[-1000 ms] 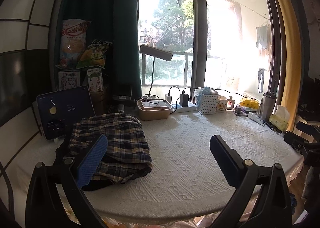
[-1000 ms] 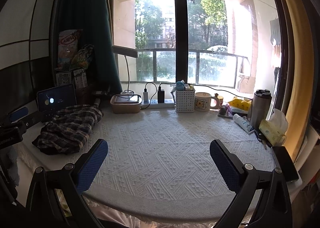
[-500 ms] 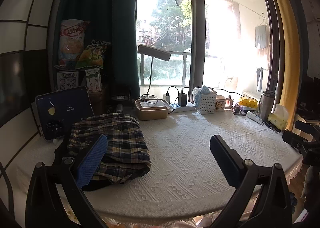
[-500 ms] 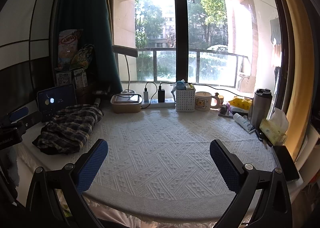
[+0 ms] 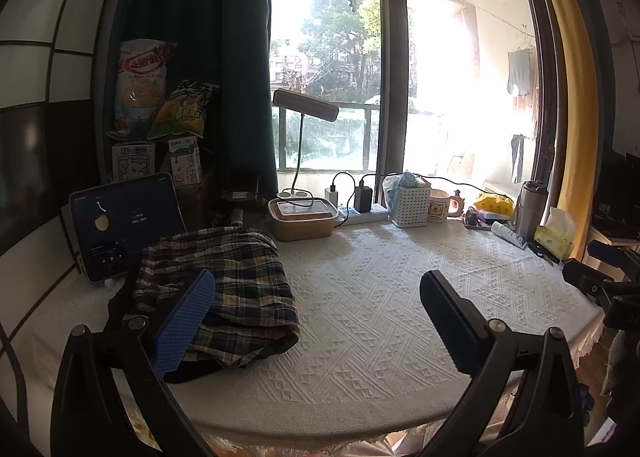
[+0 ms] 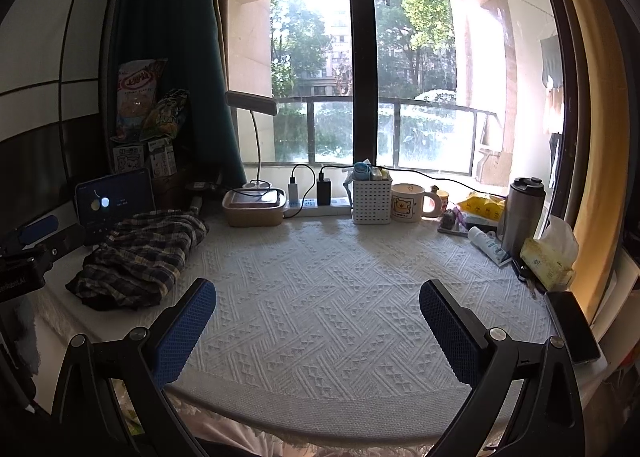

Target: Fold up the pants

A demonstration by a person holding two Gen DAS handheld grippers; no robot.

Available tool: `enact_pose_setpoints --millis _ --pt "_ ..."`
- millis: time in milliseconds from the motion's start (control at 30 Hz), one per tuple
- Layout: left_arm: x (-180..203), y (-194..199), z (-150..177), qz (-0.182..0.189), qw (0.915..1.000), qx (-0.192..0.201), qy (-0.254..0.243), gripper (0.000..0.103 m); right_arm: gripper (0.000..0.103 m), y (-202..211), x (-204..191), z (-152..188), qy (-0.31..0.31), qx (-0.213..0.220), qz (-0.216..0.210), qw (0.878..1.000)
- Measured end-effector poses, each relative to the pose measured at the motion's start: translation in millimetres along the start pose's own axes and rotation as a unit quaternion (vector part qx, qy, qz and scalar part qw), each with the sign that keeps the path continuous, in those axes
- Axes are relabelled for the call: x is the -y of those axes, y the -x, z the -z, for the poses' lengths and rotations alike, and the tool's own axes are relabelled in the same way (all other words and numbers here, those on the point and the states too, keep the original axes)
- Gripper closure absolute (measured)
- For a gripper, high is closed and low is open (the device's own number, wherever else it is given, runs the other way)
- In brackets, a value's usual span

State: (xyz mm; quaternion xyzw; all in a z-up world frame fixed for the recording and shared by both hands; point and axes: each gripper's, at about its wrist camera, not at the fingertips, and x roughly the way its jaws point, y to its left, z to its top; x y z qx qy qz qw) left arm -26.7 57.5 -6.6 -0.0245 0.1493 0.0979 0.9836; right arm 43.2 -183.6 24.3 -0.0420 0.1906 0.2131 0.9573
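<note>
The plaid pants (image 5: 240, 285) lie folded in a thick bundle on the left side of the white textured tablecloth (image 5: 380, 305); they also show in the right wrist view (image 6: 144, 257) at the left. My left gripper (image 5: 316, 321) is open and empty, held near the table's front edge, its left finger in front of the pants. My right gripper (image 6: 316, 321) is open and empty above the front middle of the cloth, well right of the pants. The left gripper's body shows at the far left of the right wrist view (image 6: 28, 253).
A tablet (image 5: 124, 225) stands behind the pants. Along the window side are a lunch box (image 5: 302, 219), desk lamp (image 5: 306, 105), power strip (image 5: 360, 213), white basket (image 5: 410, 203), mug (image 5: 442, 207), steel bottle (image 5: 530, 209) and tissue pack (image 5: 558, 233). A phone (image 6: 574, 329) lies at the right edge.
Both views shift only slightly. The pants stay in place and both grippers stay open.
</note>
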Motion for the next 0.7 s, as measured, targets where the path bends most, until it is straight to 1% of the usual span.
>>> enact_pose_setpoints --millis 533,700 --pt "0.4 2.2 -0.5 0.002 1.0000 -0.001 0.000 0.002 0.001 0.1 -2.0 -0.3 0.000 0.000 0.000 1.000" --pt "-0.7 4.0 -0.2 0.018 0.9998 0.006 0.007 0.002 0.001 0.1 -2.0 0.8 0.000 -0.001 0.000 1.000"
